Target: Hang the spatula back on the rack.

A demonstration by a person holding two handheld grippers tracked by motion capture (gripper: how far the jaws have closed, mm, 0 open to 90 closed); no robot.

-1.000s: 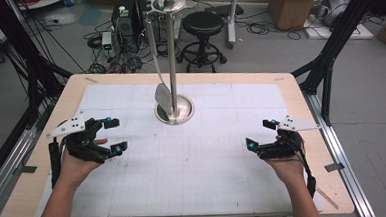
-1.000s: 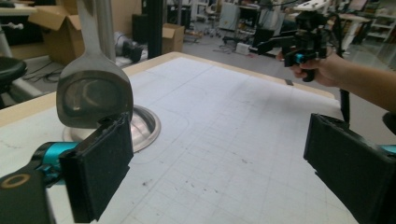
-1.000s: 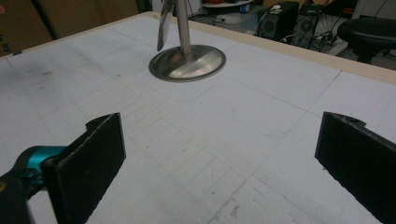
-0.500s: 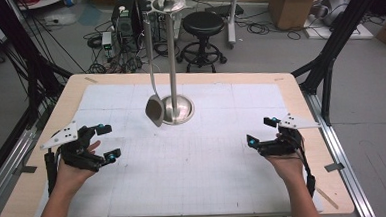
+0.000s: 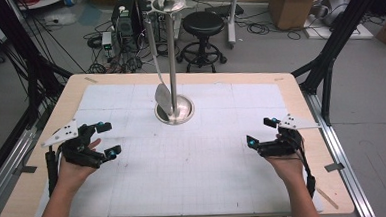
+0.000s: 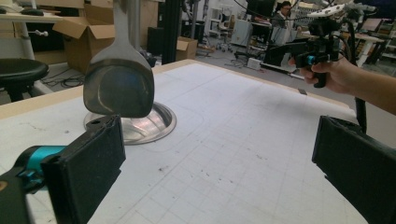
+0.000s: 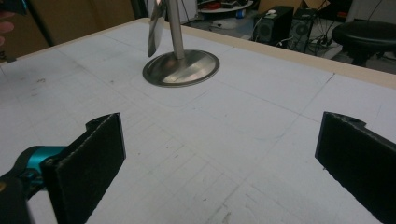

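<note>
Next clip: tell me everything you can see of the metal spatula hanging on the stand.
The spatula looks like brushed steel: a long, narrow, slightly curved handle ending in a broad, flat blade with rounded corners. It hangs blade down from the top of the stand, beside the pole, tilted a little. In the left gripper view its blade hangs just above the stand's round base; whether they touch is unclear. Neither gripper is near it; both are open.
</note>
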